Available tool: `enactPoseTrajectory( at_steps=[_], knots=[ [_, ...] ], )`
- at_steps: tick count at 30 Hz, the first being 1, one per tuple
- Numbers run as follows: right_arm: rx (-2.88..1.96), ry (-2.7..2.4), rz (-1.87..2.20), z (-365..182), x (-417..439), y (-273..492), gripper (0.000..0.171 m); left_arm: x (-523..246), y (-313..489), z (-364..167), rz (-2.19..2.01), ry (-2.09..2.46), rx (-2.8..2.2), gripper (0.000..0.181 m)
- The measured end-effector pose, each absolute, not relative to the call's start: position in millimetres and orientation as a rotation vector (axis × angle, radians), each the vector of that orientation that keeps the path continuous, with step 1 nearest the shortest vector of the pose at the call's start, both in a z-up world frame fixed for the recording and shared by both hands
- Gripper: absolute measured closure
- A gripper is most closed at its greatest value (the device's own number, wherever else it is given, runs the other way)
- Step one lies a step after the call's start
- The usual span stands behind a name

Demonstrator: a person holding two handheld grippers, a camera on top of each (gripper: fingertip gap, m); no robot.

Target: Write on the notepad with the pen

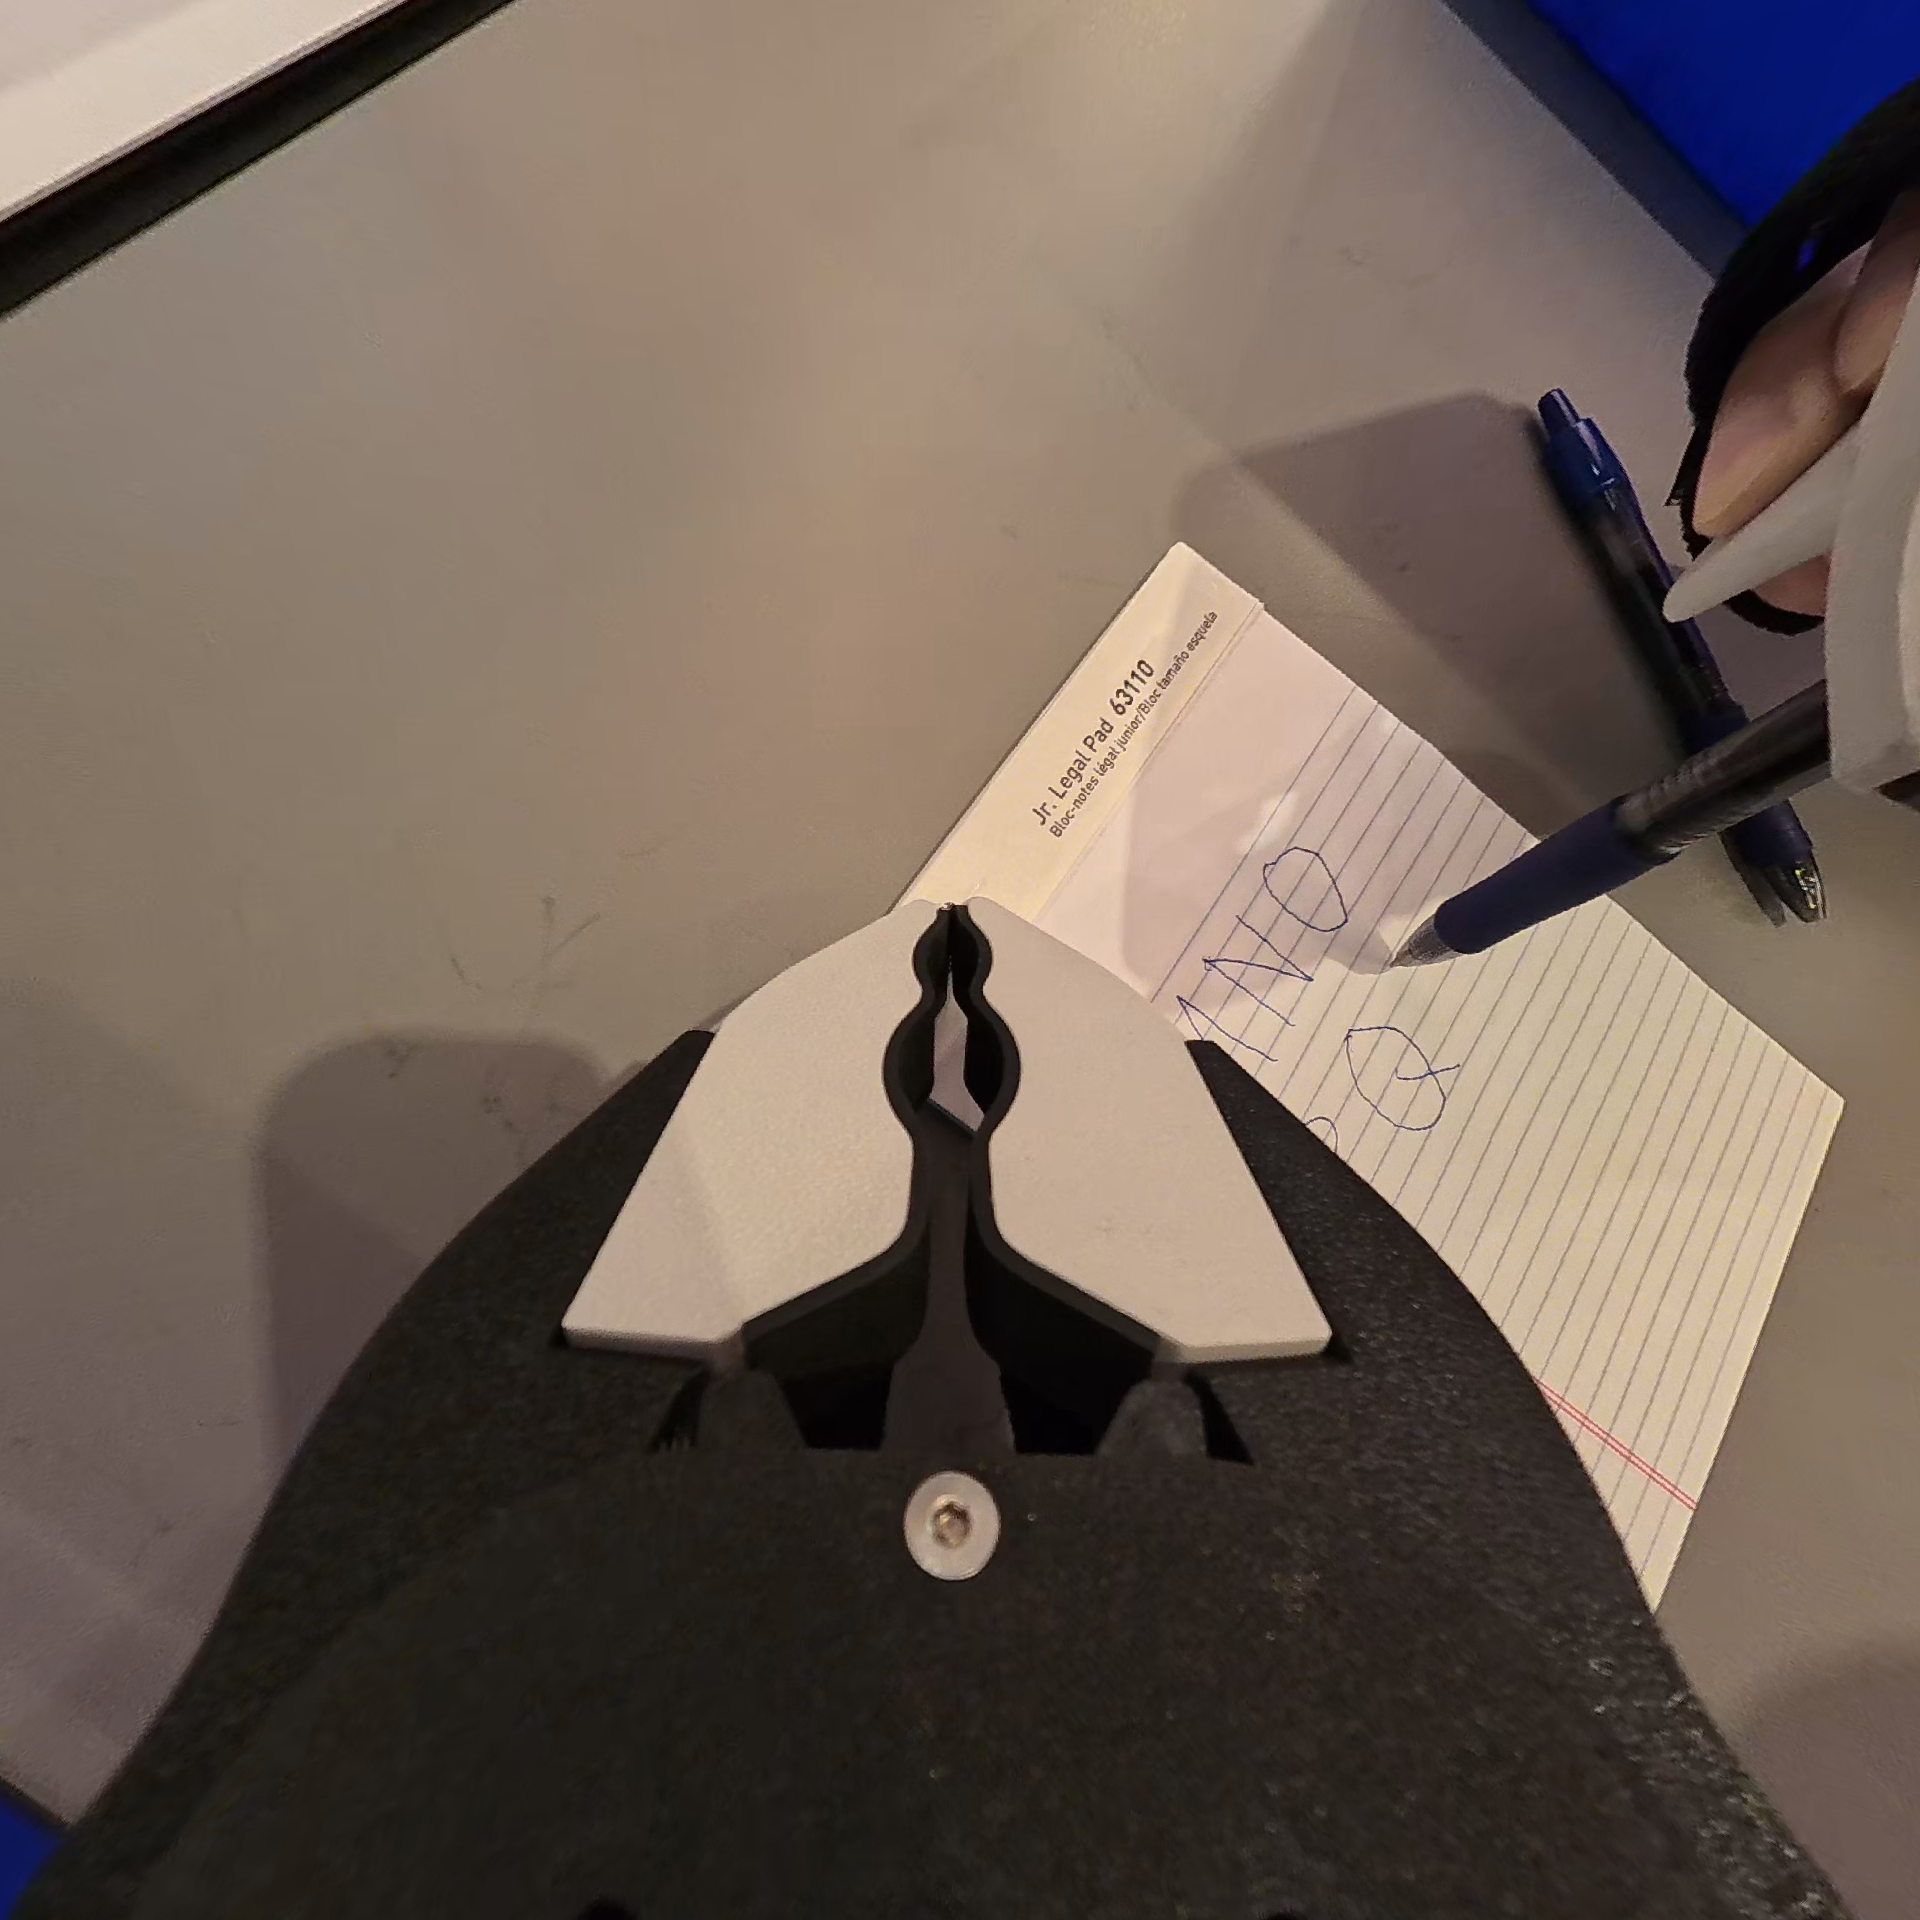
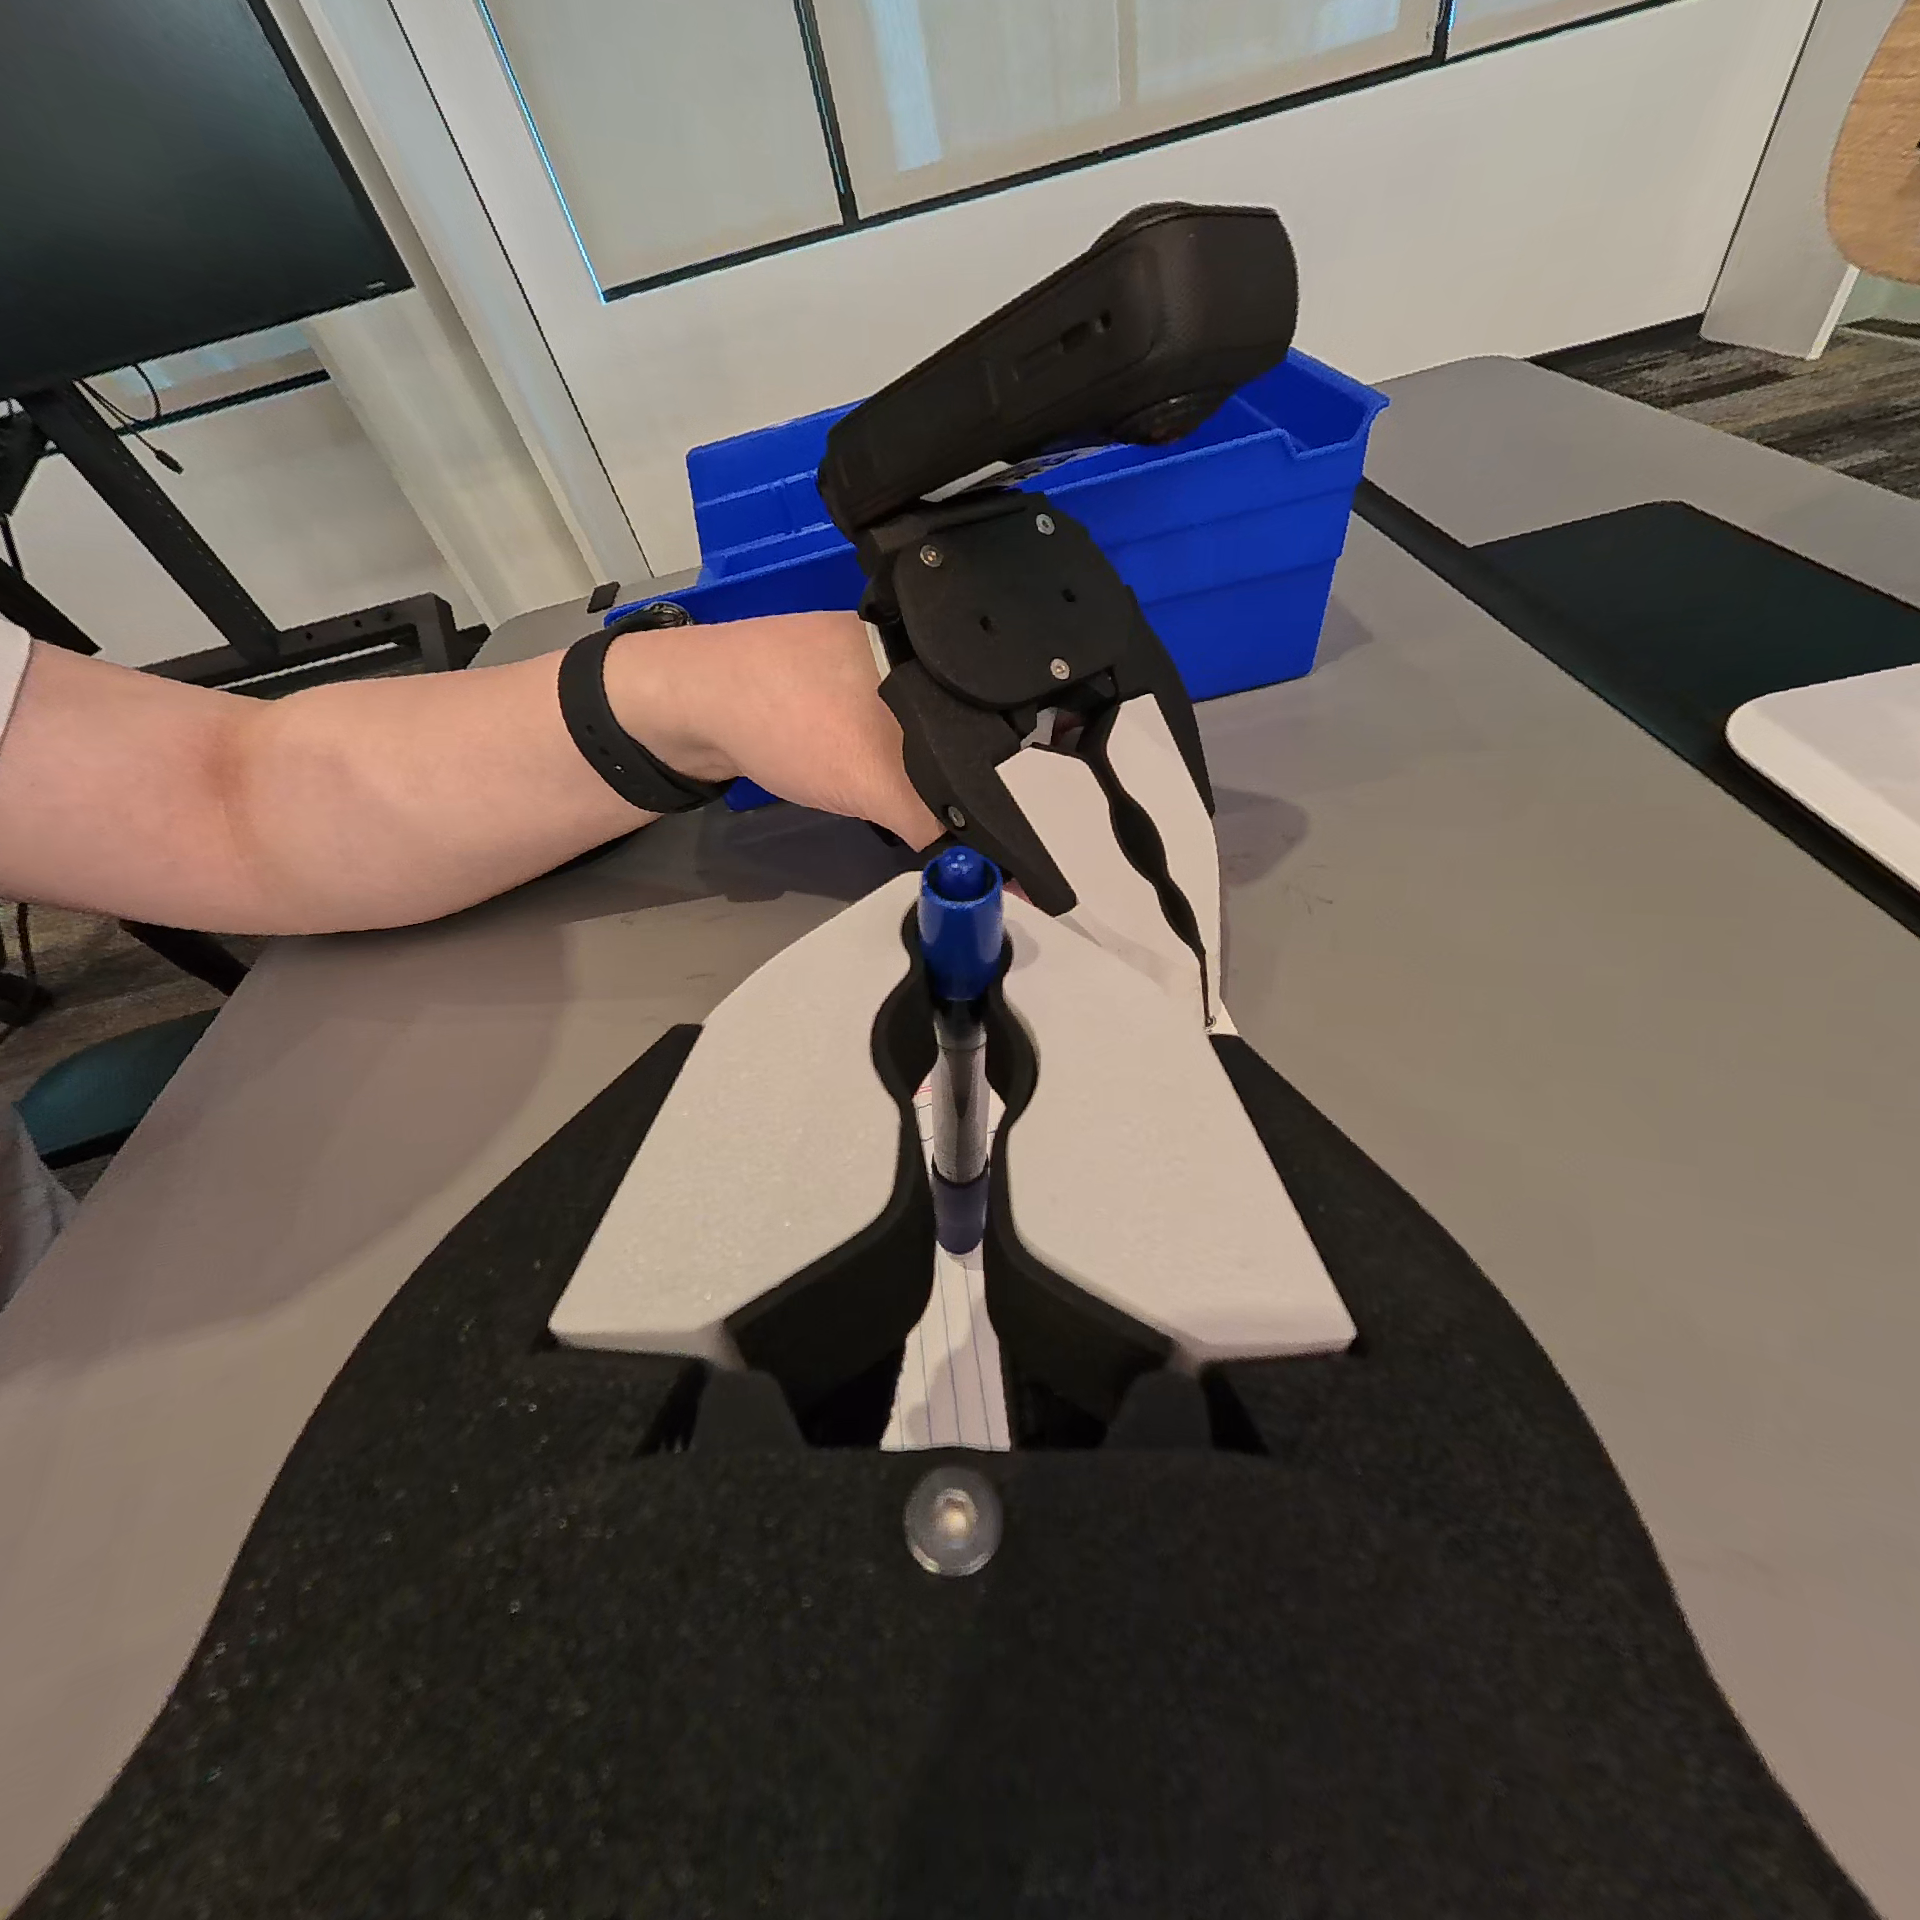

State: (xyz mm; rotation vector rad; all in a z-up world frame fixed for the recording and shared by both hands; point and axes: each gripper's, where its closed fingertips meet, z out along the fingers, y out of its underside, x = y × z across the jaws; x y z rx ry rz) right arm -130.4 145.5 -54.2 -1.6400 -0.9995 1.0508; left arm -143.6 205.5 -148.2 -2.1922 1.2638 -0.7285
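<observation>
Two rows of blue scrawl already sit on the notepad, which lies angled on the grey table, and the writing step is live. The right gripper has its jaws clamped on the pen, nib touching the lined page beside the top row. The left gripper, jaws pressed together and empty, appears to pin the pad's top corner. A second pen lies just beyond. Next up, likely: a steady, light stroke along the line while the pad stays pinned.
</observation>
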Motion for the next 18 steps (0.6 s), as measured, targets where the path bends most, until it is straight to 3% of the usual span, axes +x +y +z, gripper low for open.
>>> enactPoseTrajectory(
  at_steps=[18],
  knots=[
    [-1.654, -1.060, 1.115, -55.7, -132.3, 135.8, 0.167, -143.6, 205.6, -148.1, -0.727, 1.264, -2.192, 0.181]
  ],
)
